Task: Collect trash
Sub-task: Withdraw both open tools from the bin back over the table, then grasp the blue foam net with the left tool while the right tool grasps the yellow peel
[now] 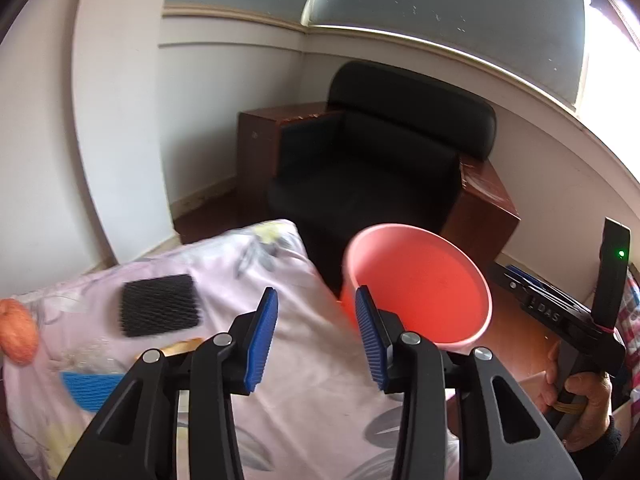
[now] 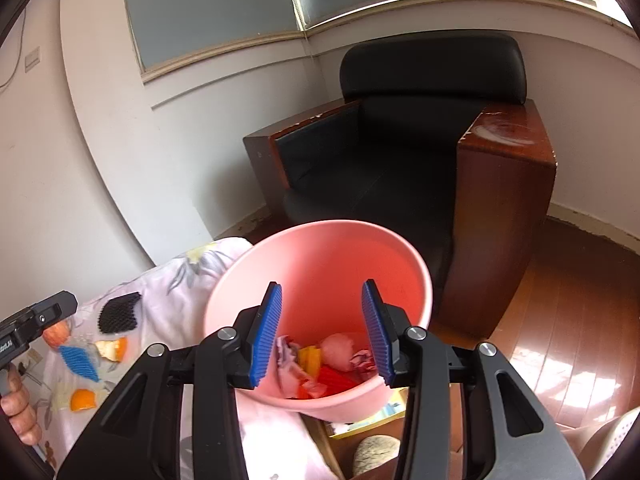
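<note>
A pink plastic bin (image 2: 320,320) sits beside the edge of a table draped in a pale floral cloth (image 1: 320,380), its mouth level with the tabletop, probably so scraps can be dropped straight in. The bin is the landmark here. Directly above its opening hovers the right gripper (image 2: 322,330), jaws spread wide and holding nothing. Inside the bin, at the bottom, lies collected trash (image 2: 320,368): crumpled pink paper, something yellow and red bits.

To the left of the bin, over the cloth, the left gripper (image 1: 316,330) is also wide open and empty, pointing toward what remains. Left of the bin on the cloth lie a black foam net (image 1: 159,305), a blue foam net (image 2: 80,360), orange peel pieces (image 2: 113,349) and an orange-pink fruit (image 1: 18,336) farthest away; motion blur makes the fruit's kind uncertain. Behind the bin stands a black armchair (image 2: 420,140) with wooden sides.
</note>
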The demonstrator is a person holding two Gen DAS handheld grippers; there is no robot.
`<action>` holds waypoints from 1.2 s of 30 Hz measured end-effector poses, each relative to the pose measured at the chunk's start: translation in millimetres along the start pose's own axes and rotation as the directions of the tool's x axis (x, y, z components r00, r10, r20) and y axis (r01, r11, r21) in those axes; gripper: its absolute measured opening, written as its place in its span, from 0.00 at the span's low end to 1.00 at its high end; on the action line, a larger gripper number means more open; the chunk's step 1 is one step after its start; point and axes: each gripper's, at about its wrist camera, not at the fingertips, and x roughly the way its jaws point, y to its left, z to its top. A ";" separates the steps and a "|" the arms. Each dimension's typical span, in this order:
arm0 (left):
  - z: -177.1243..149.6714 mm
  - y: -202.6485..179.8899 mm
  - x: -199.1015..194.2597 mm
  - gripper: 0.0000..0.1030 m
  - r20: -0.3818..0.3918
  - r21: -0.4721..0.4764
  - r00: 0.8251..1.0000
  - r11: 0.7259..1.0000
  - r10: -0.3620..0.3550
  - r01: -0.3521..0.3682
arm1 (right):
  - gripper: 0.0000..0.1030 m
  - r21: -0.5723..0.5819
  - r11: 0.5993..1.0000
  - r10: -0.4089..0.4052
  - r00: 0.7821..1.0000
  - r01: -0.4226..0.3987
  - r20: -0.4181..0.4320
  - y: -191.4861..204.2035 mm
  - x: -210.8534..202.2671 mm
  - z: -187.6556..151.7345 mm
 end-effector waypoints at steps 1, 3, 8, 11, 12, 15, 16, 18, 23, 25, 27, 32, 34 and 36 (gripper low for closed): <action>0.7 7.0 -6.2 0.40 0.011 -0.005 1.000 1.000 0.015 -0.015 | 0.41 0.009 1.000 0.020 1.000 -0.020 -0.002 2.8 -0.9 -1.4; 2.1 22.6 -20.4 0.42 0.036 -0.018 0.998 0.999 0.046 -0.045 | 0.41 0.036 0.998 0.060 0.998 -0.059 -0.012 8.9 -1.1 -4.6; 2.1 64.5 -55.4 0.44 0.091 -0.050 0.987 0.991 0.130 -0.126 | 0.41 0.094 0.979 0.185 0.981 -0.179 -0.061 28.9 6.5 -12.6; -0.8 87.7 -71.9 0.46 0.107 -0.070 0.978 0.982 0.179 -0.173 | 0.41 0.045 0.981 0.194 0.977 -0.191 -0.091 50.7 9.9 -18.7; -2.5 95.3 -76.8 0.46 0.110 -0.078 0.975 0.979 0.195 -0.187 | 0.41 0.025 0.980 0.198 0.975 -0.196 -0.099 58.6 10.5 -21.1; -11.7 118.3 -88.8 0.46 0.106 -0.111 0.967 0.969 0.233 -0.222 | 0.41 -0.016 0.975 0.218 0.968 -0.221 -0.126 81.1 12.8 -29.2; -15.1 124.1 -91.1 0.46 0.102 -0.121 0.966 0.966 0.239 -0.227 | 0.41 -0.025 0.972 0.228 0.964 -0.234 -0.139 88.4 14.9 -31.8; -24.7 138.0 -93.8 0.47 0.081 -0.144 0.967 0.963 0.241 -0.228 | 0.41 -0.035 0.965 0.252 0.953 -0.261 -0.168 100.6 20.1 -36.7; -49.3 165.2 -85.5 0.47 0.019 -0.165 0.976 0.963 0.219 -0.213 | 0.41 -0.036 0.951 0.291 0.929 -0.307 -0.227 125.3 28.0 -48.5; -59.1 173.3 -77.1 0.47 -0.012 -0.160 0.980 0.967 0.198 -0.198 | 0.41 -0.037 0.948 0.298 0.922 -0.316 -0.247 133.1 30.4 -53.0; -69.0 177.1 -66.5 0.47 -0.040 -0.156 0.981 0.969 0.190 -0.194 | 0.41 -0.045 0.948 0.294 0.919 -0.316 -0.261 139.2 32.2 -56.5; -88.1 191.9 -39.5 0.47 -0.103 -0.137 0.979 0.973 0.174 -0.187 | 0.41 -0.051 0.948 0.286 0.913 -0.313 -0.290 149.1 37.0 -63.3; -91.4 195.0 -30.5 0.47 -0.118 -0.132 0.979 0.974 0.169 -0.184 | 0.41 -0.053 0.948 0.284 0.911 -0.314 -0.300 152.5 39.0 -65.5; -92.4 196.9 -25.4 0.47 -0.115 -0.126 0.981 0.977 0.157 -0.171 | 0.41 -0.060 0.948 0.279 0.910 -0.312 -0.307 155.3 41.1 -67.4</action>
